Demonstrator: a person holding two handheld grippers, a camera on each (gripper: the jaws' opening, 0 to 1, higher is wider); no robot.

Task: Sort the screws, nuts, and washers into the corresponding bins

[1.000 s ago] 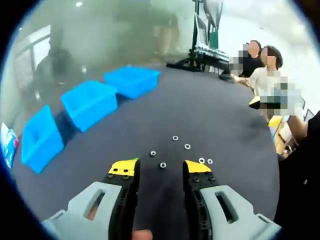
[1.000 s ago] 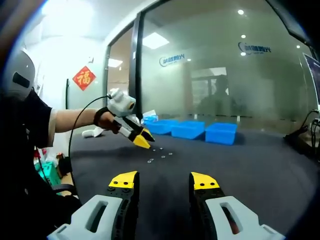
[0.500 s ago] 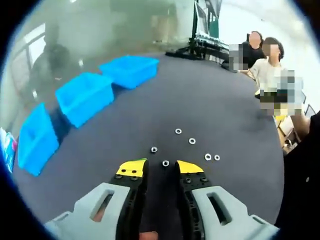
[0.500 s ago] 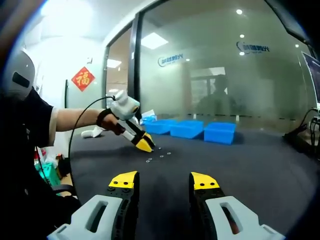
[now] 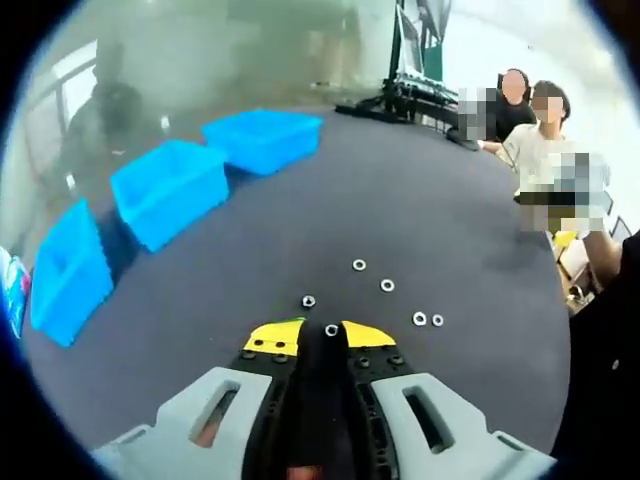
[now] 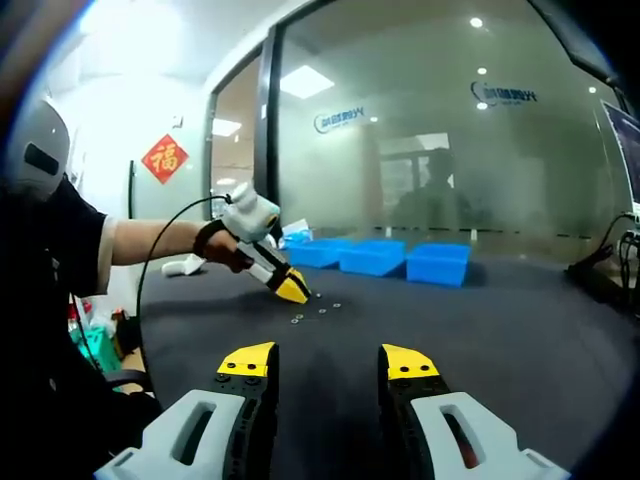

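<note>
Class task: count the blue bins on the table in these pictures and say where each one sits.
3. In the left gripper view they stand in a curved row along the table's far left side: the near bin, the middle bin and the far bin. None appears hidden.

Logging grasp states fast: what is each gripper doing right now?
Left gripper: closed on a nut on the table.
Right gripper: open, holding nothing.
</note>
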